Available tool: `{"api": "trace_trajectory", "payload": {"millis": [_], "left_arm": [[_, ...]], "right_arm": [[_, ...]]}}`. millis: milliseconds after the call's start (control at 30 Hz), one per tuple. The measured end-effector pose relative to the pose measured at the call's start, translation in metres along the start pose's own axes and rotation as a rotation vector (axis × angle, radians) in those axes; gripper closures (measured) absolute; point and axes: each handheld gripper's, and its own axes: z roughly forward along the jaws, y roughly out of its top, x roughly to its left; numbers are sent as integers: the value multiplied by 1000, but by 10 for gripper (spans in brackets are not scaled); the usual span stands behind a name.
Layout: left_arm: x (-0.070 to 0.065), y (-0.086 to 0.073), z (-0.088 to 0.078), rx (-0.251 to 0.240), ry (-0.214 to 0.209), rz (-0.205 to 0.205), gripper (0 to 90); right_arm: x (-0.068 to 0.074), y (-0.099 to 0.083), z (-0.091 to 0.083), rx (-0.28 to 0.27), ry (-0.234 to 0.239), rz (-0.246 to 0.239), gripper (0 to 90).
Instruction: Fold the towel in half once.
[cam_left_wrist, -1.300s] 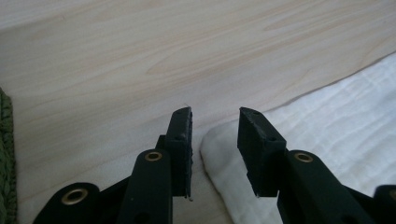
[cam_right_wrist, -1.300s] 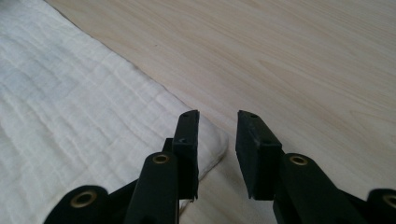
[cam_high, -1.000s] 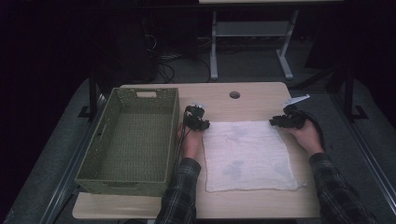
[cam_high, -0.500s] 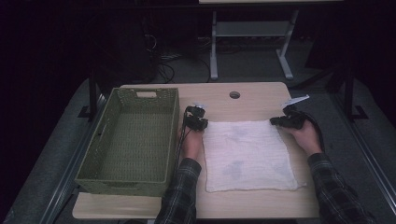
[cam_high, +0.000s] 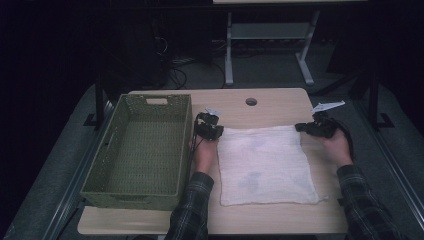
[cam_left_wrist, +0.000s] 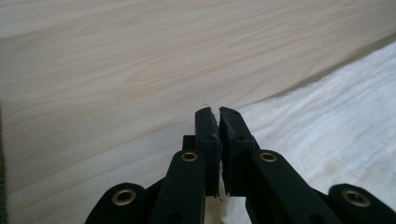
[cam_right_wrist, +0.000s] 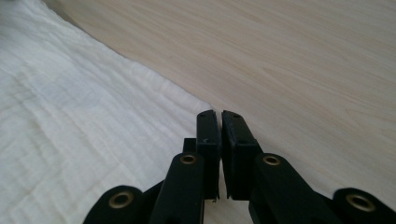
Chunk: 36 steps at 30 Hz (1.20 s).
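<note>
From above, a white cloth (cam_high: 265, 165) lies flat on the table (cam_high: 280, 102) beside a green basket (cam_high: 142, 147), with the left gripper (cam_high: 214, 131) at its far left corner and the right gripper (cam_high: 303, 127) at its far right corner. In the left gripper view the jaws are pinched together on the cloth's corner (cam_left_wrist: 327, 135). In the right gripper view the jaws are likewise clamped on the cloth's corner (cam_right_wrist: 93, 135).

Two forearms in plaid sleeves are seen reaching in from the bottom edge of the high view. The left gripper (cam_high: 209, 126) is held in the left hand (cam_high: 203, 152), low and pointed away from the person. The right gripper (cam_high: 314, 126) is held in the right hand (cam_high: 336, 146), pointed leftward. Both pairs of jaws have just been closing and are pressed nearly together.
</note>
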Motion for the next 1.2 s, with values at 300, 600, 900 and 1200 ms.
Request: {"api": "trace_trajectory", "payload": {"millis": [300, 600, 900, 1200], "left_arm": [[-5, -3, -20, -37, -1, 15, 864], [-17, -14, -38, -55, -3, 32, 865], [-25, -27, -52, -53, -10, 41, 868], [-40, -36, -68, -55, -9, 78, 870]], "right_arm": [[11, -7, -19, -20, 27, -18, 854], [21, -15, -28, -10, 28, -46, 854], [35, -25, -38, 15, 21, -78, 854], [39, -36, -48, 15, 35, -79, 854]]}}
